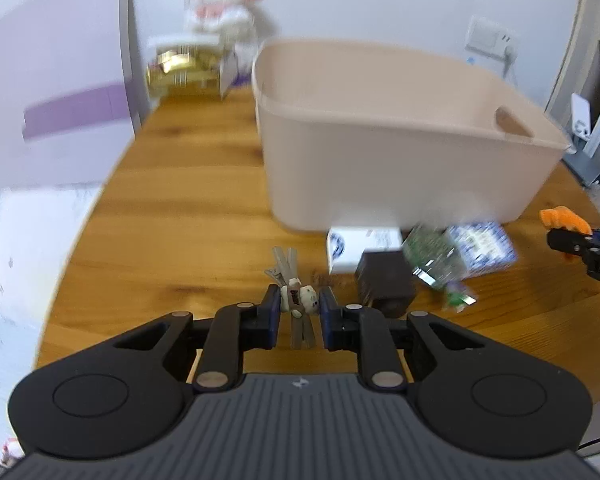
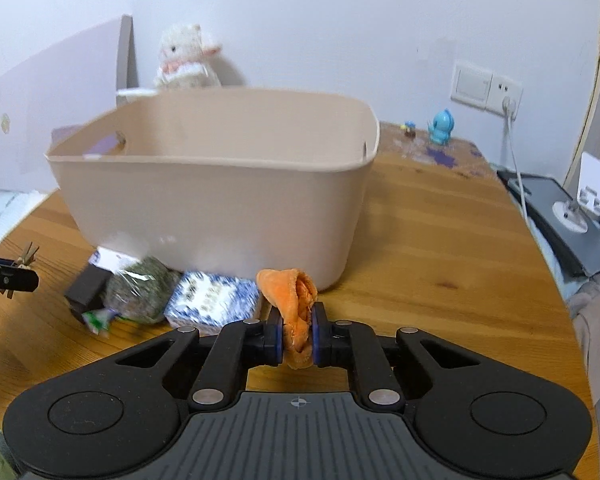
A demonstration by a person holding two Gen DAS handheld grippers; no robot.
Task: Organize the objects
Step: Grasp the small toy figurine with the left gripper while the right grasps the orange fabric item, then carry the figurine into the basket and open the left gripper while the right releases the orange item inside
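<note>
Looks like mid-pickup: right hand-held gripper (image 2: 296,338) is clamped on the orange plush (image 2: 290,300) just before the beige bin (image 2: 220,200), left hand-held gripper (image 1: 299,312) sits slightly parted around the bear hair clips (image 1: 296,300), so next it should probably squeeze, then lift both over the rim.

matt plastic bin (image 2: 220,196), glossy wooden table (image 2: 440,264), fuzzy orange cloth (image 2: 294,300)

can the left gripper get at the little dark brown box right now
Probably not yet. The left gripper already has the bear hair clip between its fingers, though the dark brown box sits close beside it, unobstructed.
</note>
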